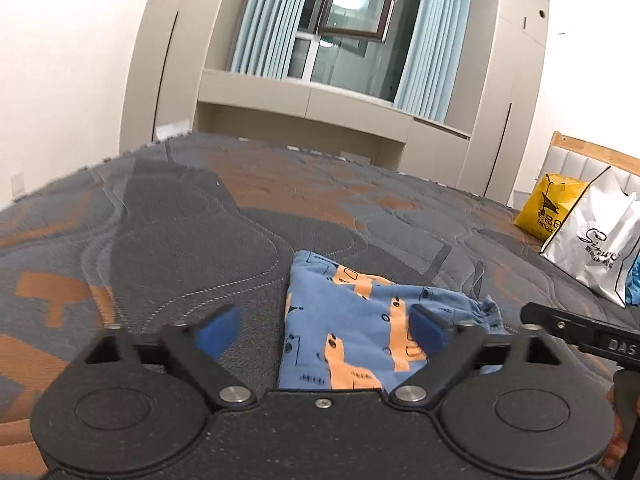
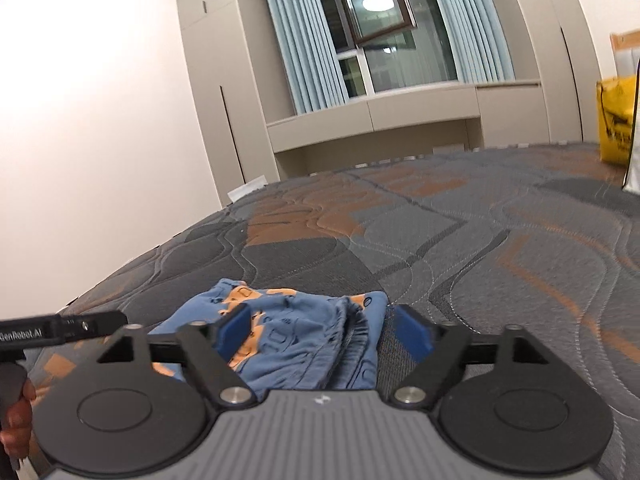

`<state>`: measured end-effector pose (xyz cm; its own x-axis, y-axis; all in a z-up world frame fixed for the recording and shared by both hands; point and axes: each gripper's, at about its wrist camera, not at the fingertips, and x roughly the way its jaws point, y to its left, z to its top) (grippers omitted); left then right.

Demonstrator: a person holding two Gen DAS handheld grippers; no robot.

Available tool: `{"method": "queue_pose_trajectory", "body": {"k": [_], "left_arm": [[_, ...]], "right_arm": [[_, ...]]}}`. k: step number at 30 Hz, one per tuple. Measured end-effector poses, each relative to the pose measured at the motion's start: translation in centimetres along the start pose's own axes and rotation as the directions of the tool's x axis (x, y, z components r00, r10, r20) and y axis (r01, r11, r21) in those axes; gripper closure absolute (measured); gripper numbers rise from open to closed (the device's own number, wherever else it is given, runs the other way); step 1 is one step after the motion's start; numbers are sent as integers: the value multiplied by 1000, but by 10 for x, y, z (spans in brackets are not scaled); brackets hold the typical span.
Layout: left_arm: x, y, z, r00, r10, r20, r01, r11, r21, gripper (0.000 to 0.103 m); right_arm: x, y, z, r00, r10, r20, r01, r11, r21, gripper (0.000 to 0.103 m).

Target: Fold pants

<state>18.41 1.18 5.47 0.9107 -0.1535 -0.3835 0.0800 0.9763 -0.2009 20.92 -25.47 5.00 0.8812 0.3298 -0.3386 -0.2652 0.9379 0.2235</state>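
We hold both tools just short of the small blue cotton pants with the orange animal print [image 1: 360, 328], which lie as a compact folded bundle on the quilted grey-and-orange mattress [image 1: 180, 220], near its front edge and well apart from the bags at the far right. Our left gripper [image 1: 326, 330] stands released, its blue pads spread wide with only the bundle's left part lying below and between them, nothing pinched. Our right gripper [image 2: 326, 332] is likewise released, its pads apart over the gathered waistband end of the bundle, not pressing on cloth.

We judge the folding essentially done: the pants sit doubled into a small rectangle with the elastic waist bunched at the right. What may remain is squaring that rumpled right edge. The yellow paper bag [image 1: 548, 204] and white plastic bag [image 1: 592, 248] play no part.
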Motion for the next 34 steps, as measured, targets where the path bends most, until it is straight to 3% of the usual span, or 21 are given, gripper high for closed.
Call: {"method": "queue_pose_trajectory", "body": {"k": [5,16,20,34], "left_arm": [[-33,-6,-15,999,29,35,-31,997,67,1],[-88,-5,-56,995,67,68,-75,990,123,1],[-97,-8,-67,994,73,77,-84,984,159,1],[-103,-9,-69,993,78,89,-91,984,153,1]], "right_arm": [[-35,17,-12,999,-2,36,4,999,-40,0],[-98,41,-51,995,-62,83,68,995,-79,0],[-107,42,-63,995,-76,66,82,993,-87,0],[-114,44,-65,995,-71,65,77,992,-95,0]]}}
